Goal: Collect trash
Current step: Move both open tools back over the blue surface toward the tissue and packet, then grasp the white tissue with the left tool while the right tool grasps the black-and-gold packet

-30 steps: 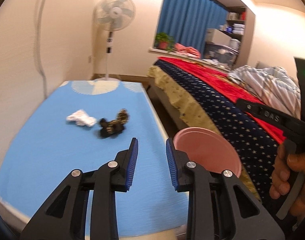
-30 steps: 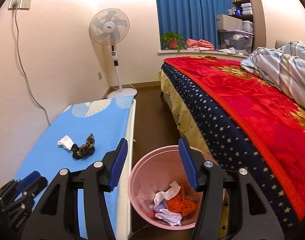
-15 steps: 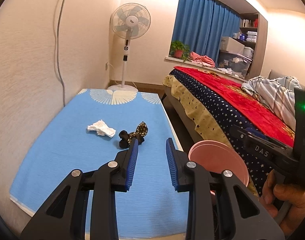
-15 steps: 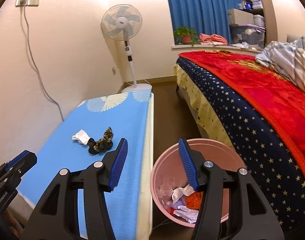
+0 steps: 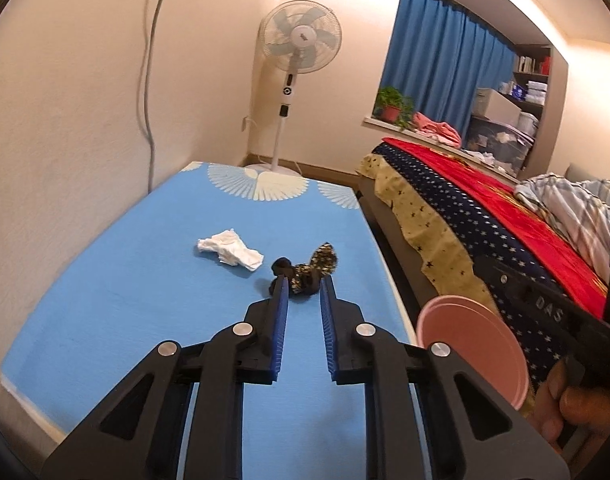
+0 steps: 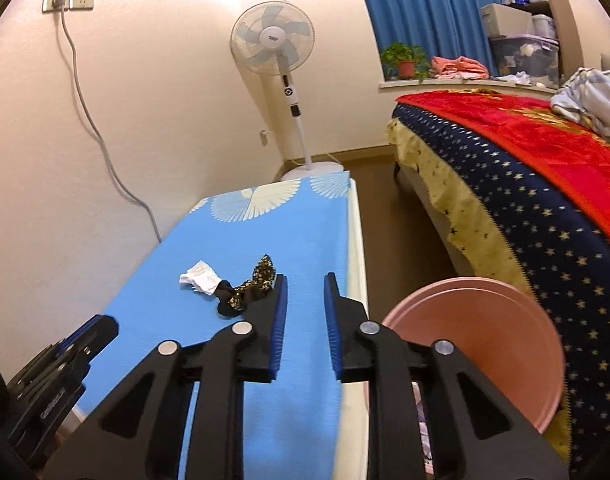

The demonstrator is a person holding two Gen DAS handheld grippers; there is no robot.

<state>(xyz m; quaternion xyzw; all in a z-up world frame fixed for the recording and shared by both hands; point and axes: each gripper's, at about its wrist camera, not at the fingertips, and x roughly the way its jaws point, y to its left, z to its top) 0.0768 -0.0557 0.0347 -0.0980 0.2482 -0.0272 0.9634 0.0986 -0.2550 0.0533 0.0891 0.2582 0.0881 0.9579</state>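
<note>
The crumpled white tissue [image 5: 229, 252] is lying on the blue table [image 5: 105, 300], long axis running from 10 to 4 o'clock. Just beside it at 4 o'clock, the black-and-gold wrapper [image 5: 305, 274] is stretching toward 2 o'clock. The left gripper [image 5: 303, 288] is hovering half-open, gripping nothing, its tips flanking the wrapper. The right gripper [image 6: 305, 284] is gaping likewise, empty, with the pink bin [image 6: 485, 344] at 4 o'clock.
</note>
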